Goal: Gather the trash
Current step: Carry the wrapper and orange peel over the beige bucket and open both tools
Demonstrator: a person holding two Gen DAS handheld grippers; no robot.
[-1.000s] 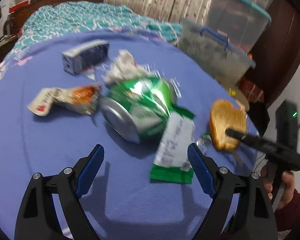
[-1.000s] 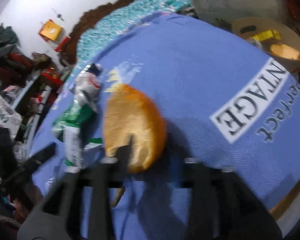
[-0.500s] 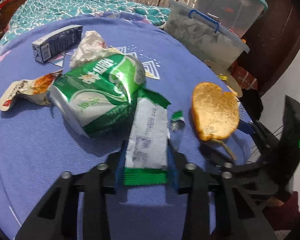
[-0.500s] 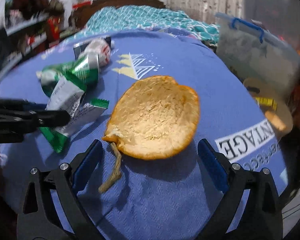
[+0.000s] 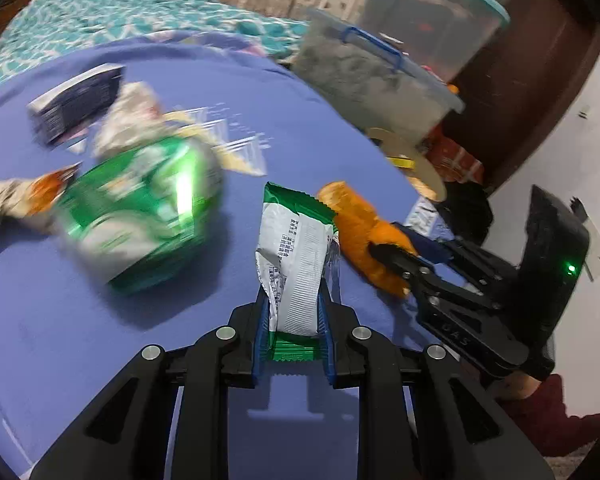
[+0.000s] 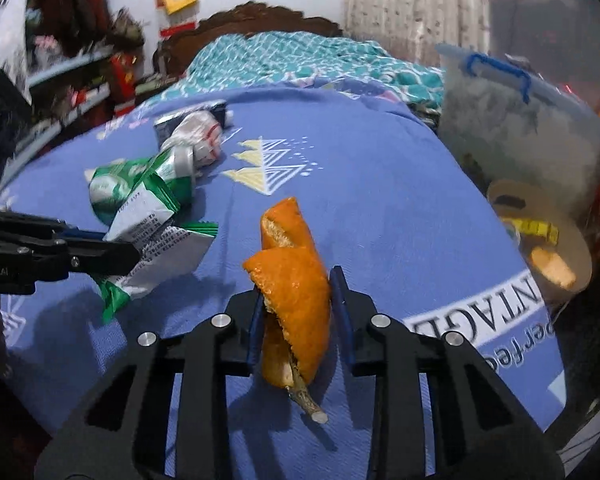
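A green and white snack wrapper point(image 5: 296, 248) stands between the blue pads of my left gripper point(image 5: 293, 300); the jaws are closing and the pads press its sides. It hangs a little above the purple bedsheet point(image 5: 80, 340). My right gripper point(image 6: 296, 288) is closing on an orange peel point(image 6: 292, 280), which is folded double between the pads, a dry stalk point(image 6: 306, 400) sticking out below. Each gripper shows in the other's view: the right gripper point(image 5: 396, 256) with the peel point(image 5: 356, 224), the left gripper point(image 6: 116, 254) with the wrapper point(image 6: 160, 236).
A crushed green can point(image 5: 148, 208), a dark carton point(image 5: 76, 100), a crumpled silver wrapper point(image 5: 128, 116) and an orange-white packet point(image 5: 24, 200) lie on the sheet to the left. Lidded plastic boxes point(image 6: 520, 128) and a round tan dish point(image 6: 540, 232) stand beyond the bed's right edge.
Both grippers went from open to shut: the left on the green and white wrapper, lifting it off the sheet, the right on the orange peel, which folded from flat to doubled.
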